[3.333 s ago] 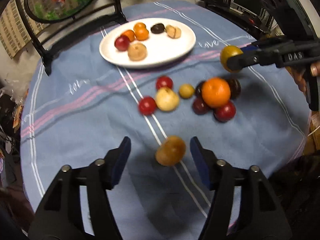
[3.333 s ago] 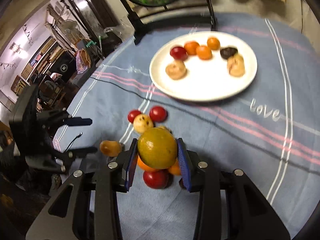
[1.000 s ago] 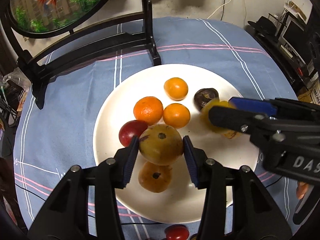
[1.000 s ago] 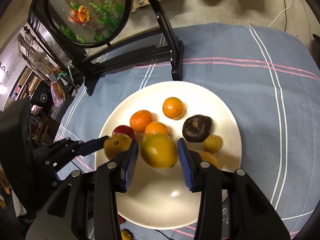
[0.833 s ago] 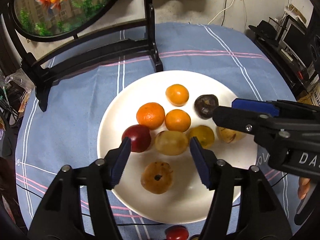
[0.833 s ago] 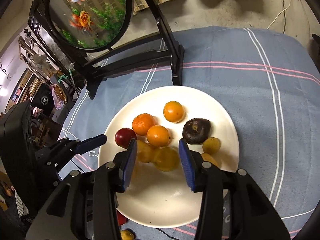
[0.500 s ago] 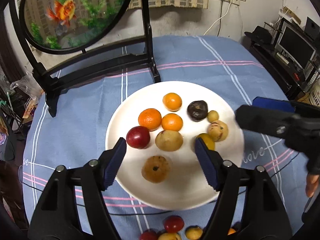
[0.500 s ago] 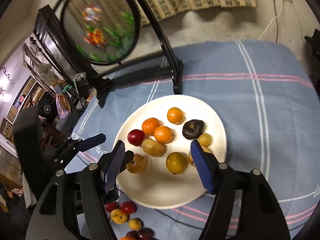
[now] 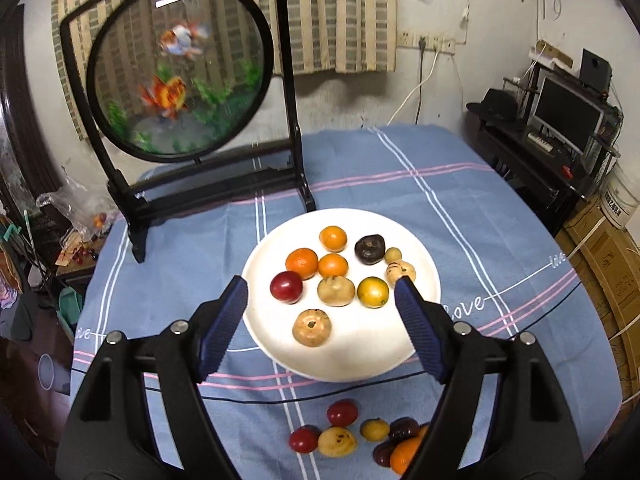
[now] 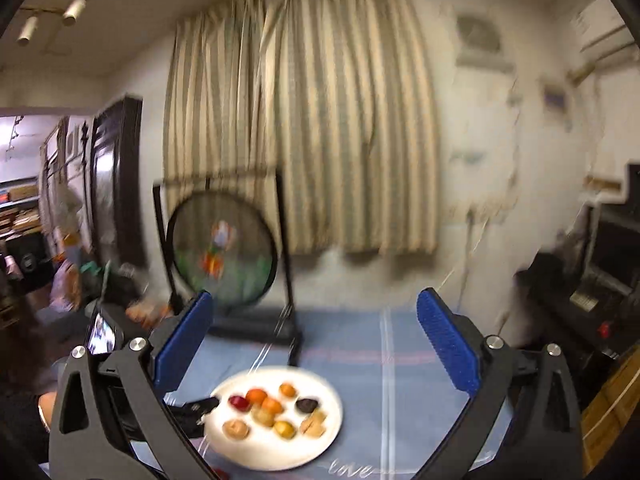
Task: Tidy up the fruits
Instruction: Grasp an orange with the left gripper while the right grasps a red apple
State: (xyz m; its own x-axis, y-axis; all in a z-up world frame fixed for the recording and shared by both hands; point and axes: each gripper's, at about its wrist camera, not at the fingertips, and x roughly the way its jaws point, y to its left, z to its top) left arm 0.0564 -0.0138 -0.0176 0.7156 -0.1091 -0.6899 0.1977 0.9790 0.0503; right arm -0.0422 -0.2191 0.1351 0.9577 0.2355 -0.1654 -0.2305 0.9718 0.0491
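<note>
A white plate point(image 9: 424, 276) on the blue tablecloth holds several fruits, among them a tan fruit point(image 9: 336, 290), a yellow-green fruit point(image 9: 373, 292), a red plum point(image 9: 286, 287) and a dark fruit point(image 9: 370, 249). My left gripper point(image 9: 320, 308) is open and empty, raised above the plate's near side. My right gripper point(image 10: 312, 336) is open and empty, high above and well back from the plate point(image 10: 332, 426). A loose pile of fruits point(image 9: 352, 436) lies on the cloth in front of the plate.
A round fish picture in a black stand point(image 9: 180, 80) stands behind the plate. A black cable point(image 9: 248, 400) runs across the cloth by the plate's front edge. Shelves with a monitor point(image 9: 568, 116) and cardboard boxes point(image 9: 600, 248) are at the right, off the table.
Both grippers let go of their fruits onto the plate, opened wide and pulled back and up. The right gripper rose much higher; its view is blurred by motion.
</note>
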